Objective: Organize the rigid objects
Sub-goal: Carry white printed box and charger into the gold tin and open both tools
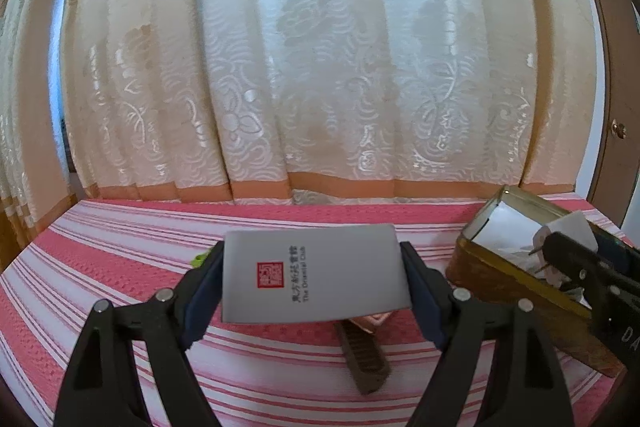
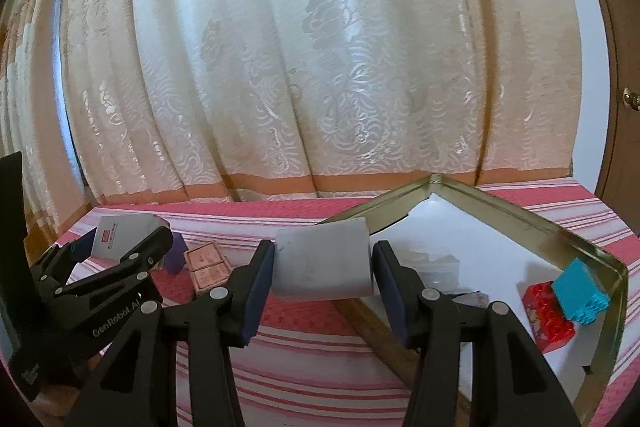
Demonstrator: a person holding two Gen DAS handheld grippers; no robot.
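A: Surface and room?
B: Pink-and-white striped cloth surface (image 1: pixel 120 267); cream floral lace curtain (image 1: pixel 320 67) behind; brown door (image 2: pixel 624 67) at right.

A: Tools?
B: Left tool (image 1: pixel 312 279) clamps a grey printed card box (image 1: pixel 316 271) aloft. Right tool (image 2: pixel 322 267) clamps a plain grey block (image 2: pixel 322 263) beside the gold metal tin (image 2: pixel 500 199).

A: Obstructions?
B: Brown comb (image 1: pixel 362 363) below; red and blue toy bricks (image 2: pixel 568 299) inside the tin.

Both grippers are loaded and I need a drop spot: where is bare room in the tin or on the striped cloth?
The gold metal tin has a bare white floor along its far corner and middle. Its right end is crowded by the red block and teal block. On the pink striped cloth, the left stretch is free; the brown comb and pink stamped box crowd the middle.
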